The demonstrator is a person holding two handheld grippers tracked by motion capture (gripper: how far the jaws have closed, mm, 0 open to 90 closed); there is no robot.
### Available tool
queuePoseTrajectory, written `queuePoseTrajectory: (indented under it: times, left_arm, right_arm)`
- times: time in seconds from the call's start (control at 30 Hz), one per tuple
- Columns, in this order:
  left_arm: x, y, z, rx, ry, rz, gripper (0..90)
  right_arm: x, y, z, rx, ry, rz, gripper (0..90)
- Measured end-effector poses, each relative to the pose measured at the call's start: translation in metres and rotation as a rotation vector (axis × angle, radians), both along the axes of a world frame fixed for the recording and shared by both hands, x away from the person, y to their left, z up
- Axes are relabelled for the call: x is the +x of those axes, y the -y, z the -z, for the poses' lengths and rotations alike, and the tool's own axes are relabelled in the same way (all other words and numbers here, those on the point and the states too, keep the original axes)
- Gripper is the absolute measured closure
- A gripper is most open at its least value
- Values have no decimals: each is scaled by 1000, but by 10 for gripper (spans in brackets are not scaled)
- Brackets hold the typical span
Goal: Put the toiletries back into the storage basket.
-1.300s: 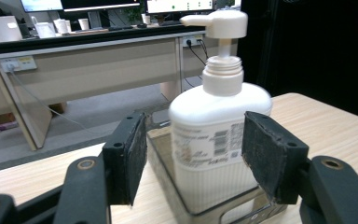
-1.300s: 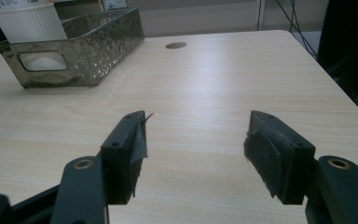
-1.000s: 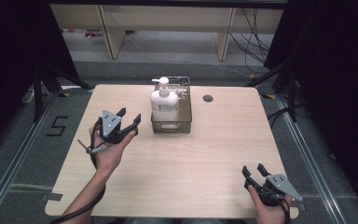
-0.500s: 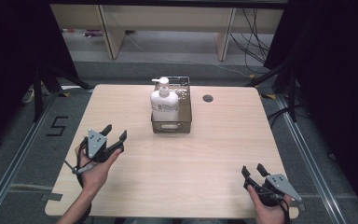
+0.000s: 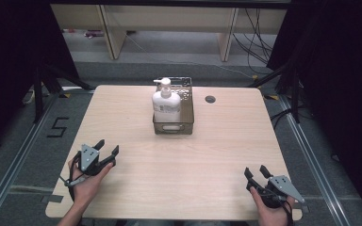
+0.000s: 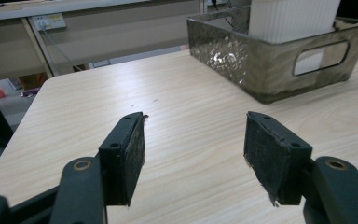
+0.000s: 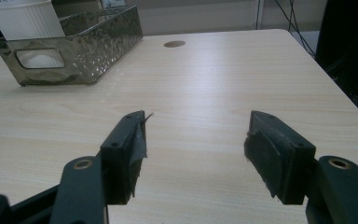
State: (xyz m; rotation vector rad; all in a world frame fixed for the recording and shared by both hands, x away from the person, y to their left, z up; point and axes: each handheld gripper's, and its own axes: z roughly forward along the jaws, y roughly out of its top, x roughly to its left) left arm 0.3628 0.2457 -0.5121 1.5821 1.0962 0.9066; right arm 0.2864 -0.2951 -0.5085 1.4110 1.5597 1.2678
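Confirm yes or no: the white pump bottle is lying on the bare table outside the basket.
No, the pump bottle stands upright inside the grey basket in the high view.

The pale, matt wood-grain table top (image 5: pixel 136 188) looks smooth, with a soft sheen. On it, the smoky translucent plastic basket (image 6: pixel 279 84) has glossy, dimpled walls. Inside the basket stands a white plastic pump bottle (image 5: pixel 166 102), its lower body finely ribbed and matt. Beside the basket, the left gripper (image 6: pixel 193 154) has matt black plastic jaws faced with rough, frayed dark pads; the right gripper (image 7: pixel 196 156) looks alike.
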Motion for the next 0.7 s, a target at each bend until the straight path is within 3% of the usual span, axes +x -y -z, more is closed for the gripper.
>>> queuePoseTrajectory:
  times: [0.1,0.13,0.2,0.3,0.37,0.53,0.63,0.67,0.7]
  left_arm:
    - [0,-4,7,2,10,-14,375]
    - [0,-6,10,-3,4,-15,373]
    - [0,-8,12,-10,2,-19,371]
    - [-1,-9,13,-18,34,-24,369]
    - [-2,-8,12,-3,28,-25,369]
    - [-2,-6,13,12,29,-29,370]
    - [-2,-6,13,-9,23,-37,370]
    - [-2,-7,12,2,26,-31,370]
    - [-2,-8,12,6,22,-29,370]
  right_arm:
    - [-1,-1,0,23,-13,8,386]
    - [0,1,0,-4,2,1,386]
    - [0,1,0,0,2,0,386]
    - [1,3,1,-4,7,-6,386]
    - [-1,1,1,21,-10,11,386]
    - [0,0,2,22,-6,1,385]
    - [0,0,2,17,-5,5,385]
    - [0,1,2,13,-5,0,385]
    - [1,3,3,-21,16,-9,385]
